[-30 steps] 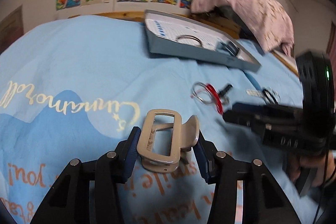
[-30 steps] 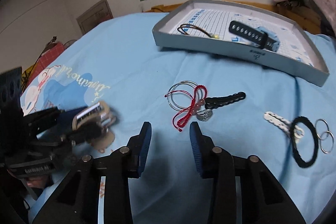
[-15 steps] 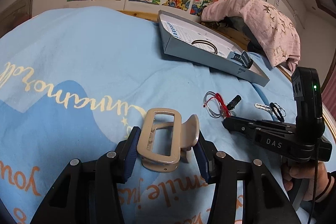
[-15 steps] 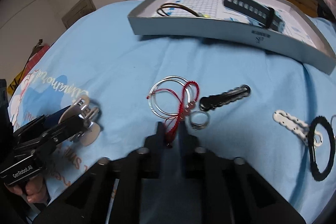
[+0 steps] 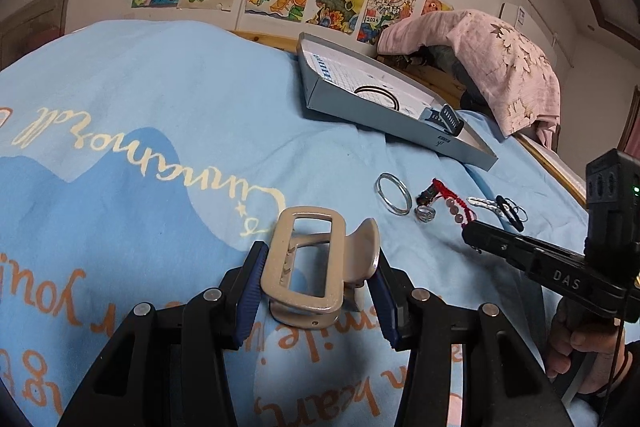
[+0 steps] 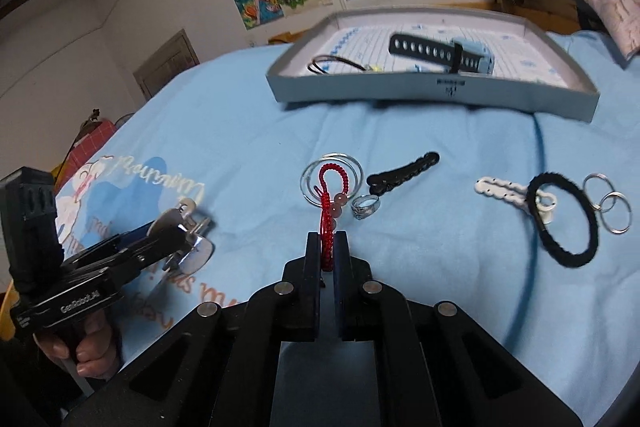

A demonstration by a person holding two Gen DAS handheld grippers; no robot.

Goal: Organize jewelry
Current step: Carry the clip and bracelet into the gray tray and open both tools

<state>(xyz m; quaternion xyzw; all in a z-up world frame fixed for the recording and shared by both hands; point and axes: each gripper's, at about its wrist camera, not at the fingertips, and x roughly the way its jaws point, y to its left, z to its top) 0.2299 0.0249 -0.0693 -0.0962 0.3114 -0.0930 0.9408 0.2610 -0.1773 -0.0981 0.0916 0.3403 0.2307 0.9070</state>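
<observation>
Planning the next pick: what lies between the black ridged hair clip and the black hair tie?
In the right wrist view, only the white hair clip lies between the black ridged hair clip and the black hair tie.

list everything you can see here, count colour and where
hair claw clip: 1, beige, held in the left gripper
braided bracelet: 1, red with pink beads, near end in the right gripper
thin bangles: silver, count unclear, on the sheet under the bracelet loop
ring: 1, silver, right of the bracelet
barrette: 1, black, on the sheet
hair clip: 1, white, under the hair tie
hair tie: 1, black
key rings: silver, linked, far right
tray: 1, grey, holds a watch strap and a dark cord loop
bedsheet: blue
left gripper: shut on clip
right gripper: shut on bracelet
</observation>
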